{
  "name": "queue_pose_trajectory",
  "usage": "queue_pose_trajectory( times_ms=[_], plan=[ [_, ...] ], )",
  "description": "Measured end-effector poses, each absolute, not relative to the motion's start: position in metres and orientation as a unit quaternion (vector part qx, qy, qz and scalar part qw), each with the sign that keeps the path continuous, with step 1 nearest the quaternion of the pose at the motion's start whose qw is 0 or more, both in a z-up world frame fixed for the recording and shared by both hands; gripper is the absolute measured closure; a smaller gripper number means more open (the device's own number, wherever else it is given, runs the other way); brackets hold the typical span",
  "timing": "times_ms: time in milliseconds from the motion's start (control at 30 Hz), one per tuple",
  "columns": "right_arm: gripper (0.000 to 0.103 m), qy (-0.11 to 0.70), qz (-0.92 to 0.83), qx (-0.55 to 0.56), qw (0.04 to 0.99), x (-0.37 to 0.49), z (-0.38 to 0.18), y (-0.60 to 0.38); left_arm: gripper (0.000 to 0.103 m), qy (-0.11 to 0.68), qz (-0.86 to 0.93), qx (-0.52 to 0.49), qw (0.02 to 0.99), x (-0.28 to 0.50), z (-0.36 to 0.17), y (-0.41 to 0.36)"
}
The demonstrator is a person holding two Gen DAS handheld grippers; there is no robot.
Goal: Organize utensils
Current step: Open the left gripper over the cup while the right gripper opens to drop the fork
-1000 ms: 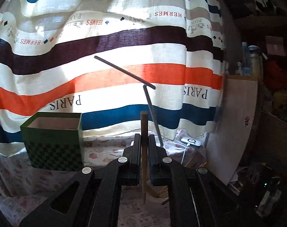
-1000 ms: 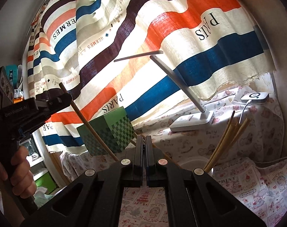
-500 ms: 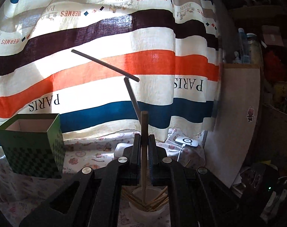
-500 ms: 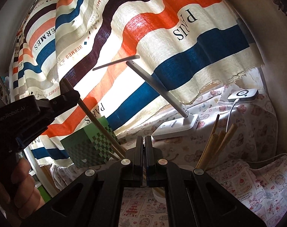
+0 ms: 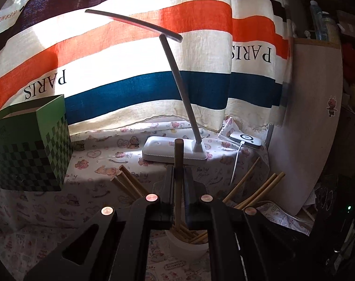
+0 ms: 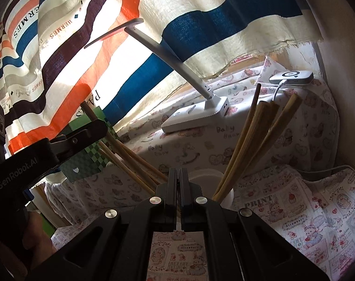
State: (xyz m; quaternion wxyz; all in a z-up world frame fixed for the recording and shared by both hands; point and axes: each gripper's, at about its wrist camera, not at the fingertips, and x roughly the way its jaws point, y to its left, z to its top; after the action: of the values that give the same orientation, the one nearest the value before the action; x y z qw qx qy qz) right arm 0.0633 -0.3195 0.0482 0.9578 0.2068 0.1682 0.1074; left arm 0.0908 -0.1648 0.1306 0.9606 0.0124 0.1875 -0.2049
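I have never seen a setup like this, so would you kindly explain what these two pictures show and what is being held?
There is no robot: a person holds a two-finger gripper in each hand, and each gripper carries a wide-angle camera looking along its fingers.

The left wrist view shows the left gripper shut on one wooden chopstick, held upright over a white cup that already holds more chopsticks.

The right wrist view shows the right gripper shut with nothing visible between its fingers, above the same cup; the left gripper appears at its left edge.

On the patterned tablecloth stand a white desk lamp, a green checkered box and a small white device with a cable. A striped curtain hangs behind.
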Motion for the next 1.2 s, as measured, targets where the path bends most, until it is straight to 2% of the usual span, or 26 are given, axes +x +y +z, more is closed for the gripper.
queue_pose_trajectory(
  times_ms=[300,367,433,600,633,700,733,767,833,900,933,1000,1100,1200],
  plan=[
    [0.101,0.19,0.105,0.214,0.952,0.071,0.041,-0.324,0.097,0.198,-0.206,-0.004,0.958,0.103,0.121,-0.153],
    [0.101,0.19,0.104,0.211,0.953,0.072,0.042,-0.324,0.088,0.197,-0.195,0.006,0.961,0.104,0.123,-0.152],
    [0.101,0.19,0.099,0.208,0.954,0.071,0.042,-0.324,0.057,0.192,-0.185,0.024,0.963,0.104,0.125,-0.151],
    [0.1,0.178,0.071,0.167,0.967,0.061,0.049,-0.316,0.053,0.173,-0.155,0.027,0.972,0.093,0.13,-0.13],
    [0.096,0.175,0.074,0.166,0.968,0.059,0.051,-0.315,0.048,0.167,-0.148,0.028,0.974,0.091,0.131,-0.125],
    [0.077,0.17,0.075,0.168,0.968,0.056,0.053,-0.313,0.038,0.156,-0.124,0.029,0.98,0.084,0.132,-0.11],
    [0.064,0.166,0.076,0.167,0.969,0.054,0.054,-0.312,0.033,0.153,-0.115,0.029,0.981,0.082,0.132,-0.103],
    [0.057,0.162,0.075,0.165,0.97,0.051,0.056,-0.311,0.031,0.15,-0.11,0.029,0.982,0.079,0.132,-0.095],
    [0.054,0.152,0.073,0.16,0.973,0.045,0.059,-0.309,0.022,0.143,-0.097,0.037,0.984,0.071,0.129,-0.08],
    [0.044,0.142,0.08,0.156,0.974,0.039,0.063,-0.306,0.016,0.127,-0.084,0.046,0.987,0.062,0.125,-0.069],
    [0.039,0.136,0.083,0.151,0.976,0.036,0.065,-0.303,0.009,0.116,-0.078,0.045,0.989,0.056,0.123,-0.062],
    [0.038,0.13,0.087,0.132,0.979,0.031,0.067,-0.295,0.0,0.103,-0.071,0.025,0.992,0.046,0.12,-0.046],
    [0.033,0.131,0.095,0.106,0.981,0.028,0.065,-0.279,0.0,0.086,-0.076,-0.008,0.993,0.033,0.117,-0.023],
    [0.023,0.131,0.097,0.092,0.982,0.028,0.061,-0.267,0.0,0.079,-0.063,-0.004,0.995,0.027,0.113,-0.009]
  ],
)
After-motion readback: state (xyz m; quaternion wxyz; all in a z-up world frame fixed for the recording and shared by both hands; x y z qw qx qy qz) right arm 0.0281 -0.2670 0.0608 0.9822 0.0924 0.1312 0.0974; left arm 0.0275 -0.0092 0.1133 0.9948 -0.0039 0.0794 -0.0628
